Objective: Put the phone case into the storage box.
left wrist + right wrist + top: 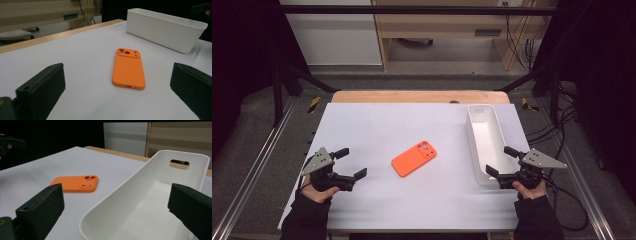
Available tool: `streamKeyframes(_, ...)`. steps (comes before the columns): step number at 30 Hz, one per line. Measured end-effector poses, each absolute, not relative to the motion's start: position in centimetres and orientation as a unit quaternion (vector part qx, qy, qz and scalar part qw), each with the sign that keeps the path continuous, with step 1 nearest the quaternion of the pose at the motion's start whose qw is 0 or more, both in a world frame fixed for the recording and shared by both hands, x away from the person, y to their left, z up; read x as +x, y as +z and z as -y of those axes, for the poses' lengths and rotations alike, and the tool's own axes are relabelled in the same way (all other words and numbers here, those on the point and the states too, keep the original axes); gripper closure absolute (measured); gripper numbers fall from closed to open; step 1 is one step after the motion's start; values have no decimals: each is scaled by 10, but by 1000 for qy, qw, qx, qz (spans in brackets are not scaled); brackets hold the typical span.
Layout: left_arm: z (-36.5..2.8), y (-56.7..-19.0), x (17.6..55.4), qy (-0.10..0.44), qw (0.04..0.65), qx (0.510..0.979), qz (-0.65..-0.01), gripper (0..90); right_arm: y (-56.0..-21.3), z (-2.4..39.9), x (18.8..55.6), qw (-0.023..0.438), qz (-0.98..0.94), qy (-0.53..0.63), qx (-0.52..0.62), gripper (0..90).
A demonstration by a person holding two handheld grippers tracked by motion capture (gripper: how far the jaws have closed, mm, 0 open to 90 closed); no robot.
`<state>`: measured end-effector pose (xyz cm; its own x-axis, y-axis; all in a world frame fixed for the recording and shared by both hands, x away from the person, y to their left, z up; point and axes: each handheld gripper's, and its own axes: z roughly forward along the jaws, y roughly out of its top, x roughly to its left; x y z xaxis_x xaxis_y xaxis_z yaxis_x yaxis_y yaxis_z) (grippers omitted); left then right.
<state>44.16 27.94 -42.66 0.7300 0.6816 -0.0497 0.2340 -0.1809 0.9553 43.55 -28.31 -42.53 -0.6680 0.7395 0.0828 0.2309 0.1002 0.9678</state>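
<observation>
**Both grippers open, phone case lying free mid-bench**

Orange phone case (pixel 414 158) lies flat near the middle of the white bench (pixel 377 125), back side up, camera cutouts toward the far right end. Nothing touches it. White oblong bin (pixel 475 131) stands to its right, near the bench's right edge, long axis running front to back, empty inside, handle slot in the far end wall.

Left gripper (pixel 351 163) held low over the front left of the bench, jaws spread wide, nothing between them, pointing toward the case; well apart from it. Left gripper view: case (pixel 128 69) sits ahead between the two jaws, bin (pixel 165 28) behind it.

Right gripper (pixel 502 160) at the front right, jaws also wide apart and empty, hanging at the near end of the bin. Right gripper view: bin (pixel 150 202) opening straight ahead, case (pixel 75 184) off to the left on the bench.
</observation>
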Motion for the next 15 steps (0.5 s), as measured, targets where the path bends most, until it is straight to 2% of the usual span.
streamKeyframes(15, -278, -427, 442, 200, 558, 742, -312, 0, -426, 283, 435, 222, -710, 575, 341, 10)
